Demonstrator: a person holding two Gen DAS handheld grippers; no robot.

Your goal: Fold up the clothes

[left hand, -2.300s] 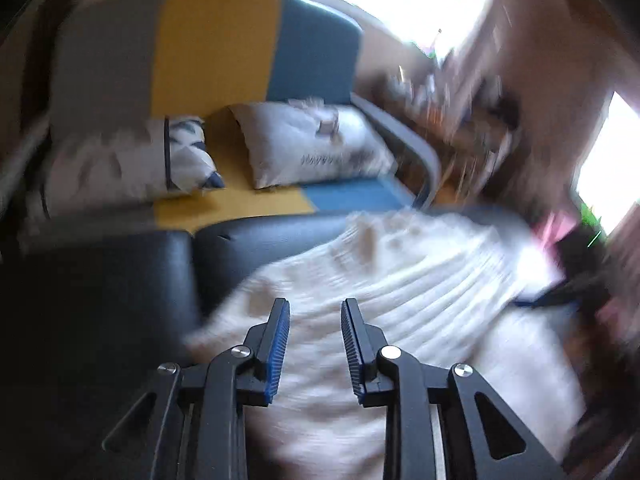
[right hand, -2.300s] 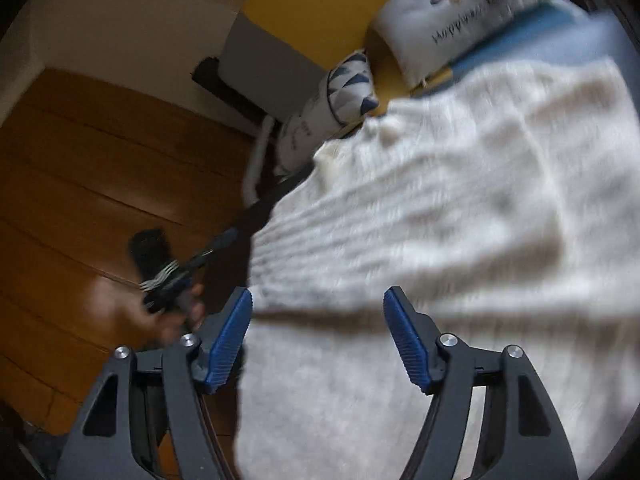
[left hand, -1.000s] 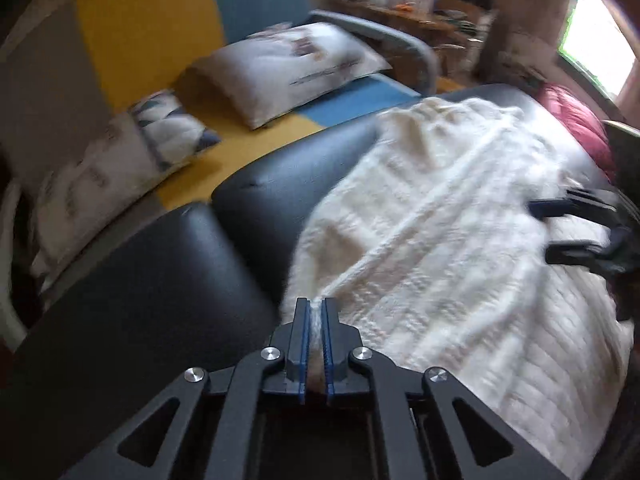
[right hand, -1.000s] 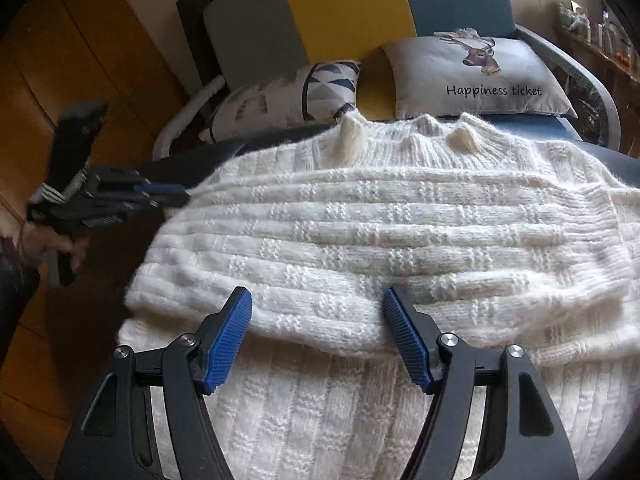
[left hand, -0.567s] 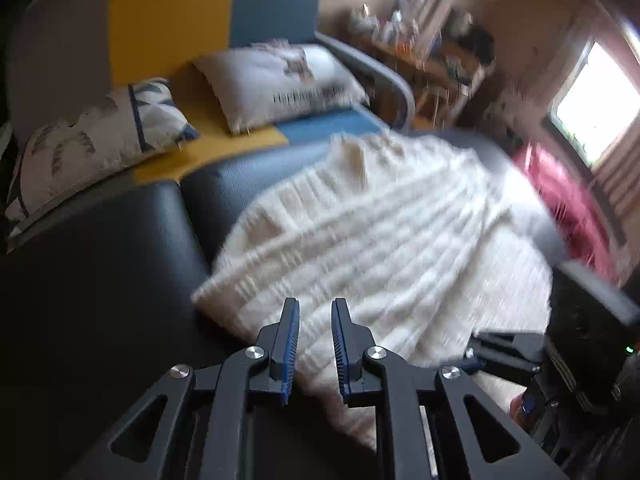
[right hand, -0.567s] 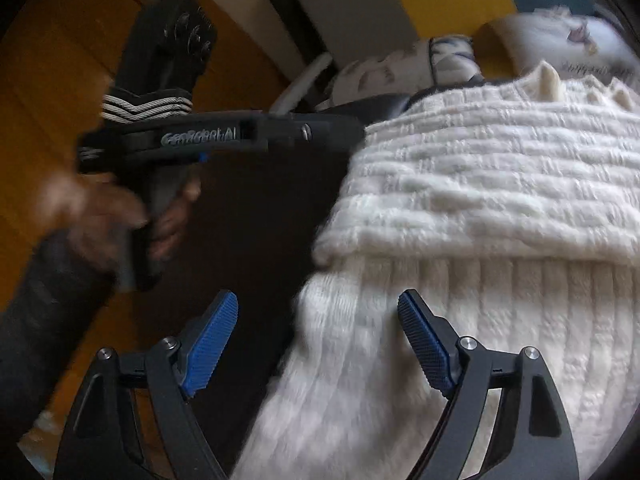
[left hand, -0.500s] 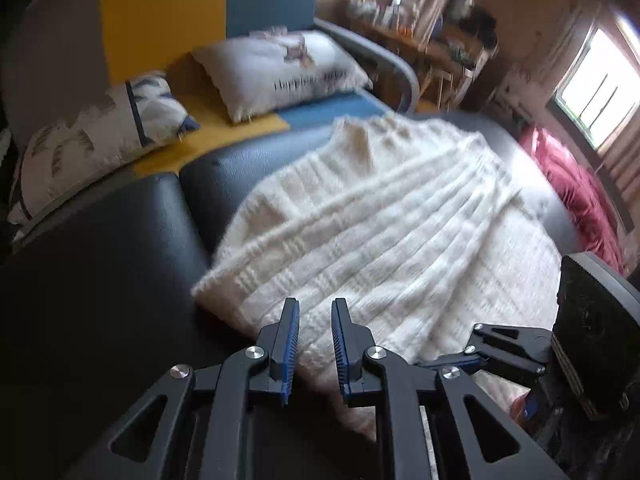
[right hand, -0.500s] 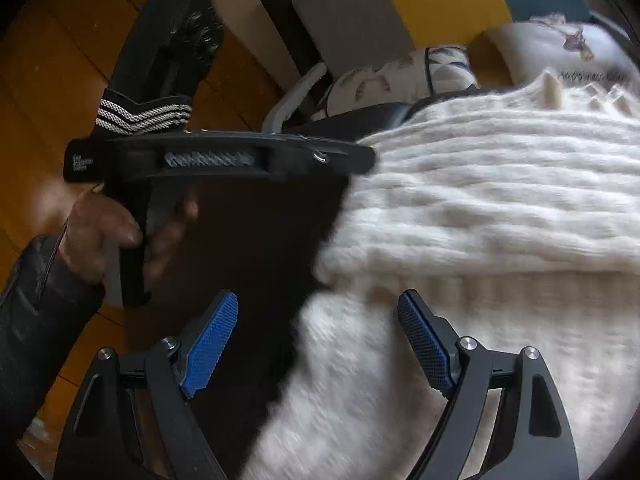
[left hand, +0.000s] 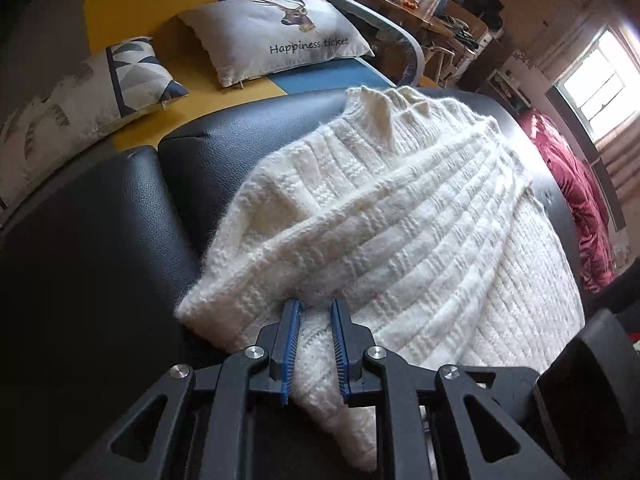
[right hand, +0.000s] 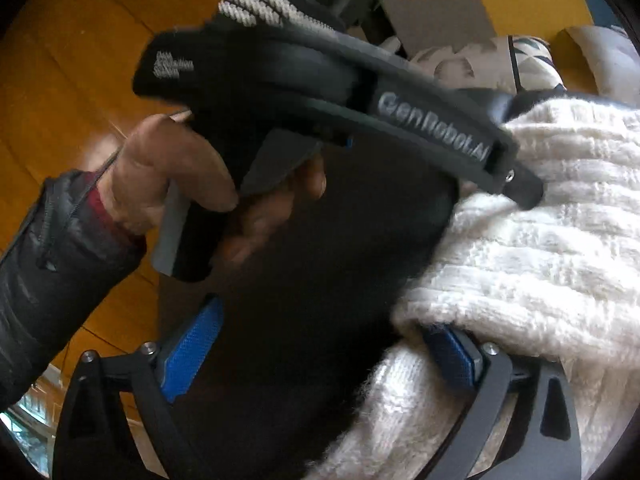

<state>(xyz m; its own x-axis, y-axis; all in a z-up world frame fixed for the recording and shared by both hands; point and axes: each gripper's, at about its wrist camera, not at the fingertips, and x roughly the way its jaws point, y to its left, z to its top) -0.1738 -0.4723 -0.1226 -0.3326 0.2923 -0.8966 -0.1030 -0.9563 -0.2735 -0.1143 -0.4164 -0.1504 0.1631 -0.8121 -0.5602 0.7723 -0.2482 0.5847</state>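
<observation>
**Cream sweater half folded on the black leather seat**

Black leather cushions (left hand: 100, 240) carry a cream cable-knit sweater (left hand: 400, 220), its upper part doubled back over the ribbed body, collar pointing toward the sofa behind.

Down at the near corner, the left gripper (left hand: 314, 312) has its blue pads narrowly parted with a ridge of knit wedged between them, just under the folded edge; whether they actually pinch the wool I cannot tell. The right gripper (right hand: 320, 344) is opening, jaws spread wide: its left pad hangs over bare black leather, and its right pad is tucked under the sweater's fuzzy edge (right hand: 520, 260), nothing squeezed between them.

From the right wrist camera, the person's left hand (right hand: 172, 176), in a dark padded sleeve (right hand: 48, 272), wraps the handle of the left gripper, whose finger tip presses into the knit.

Beyond the seat stands a yellow, blue and grey sofa (left hand: 140, 4) with a deer-print pillow (left hand: 276, 36) reading "Happiness ticket" and a geometric-print pillow (left hand: 80, 92). Red fabric (left hand: 580, 208) lies at the far right, below a bright window (left hand: 596, 76)
</observation>
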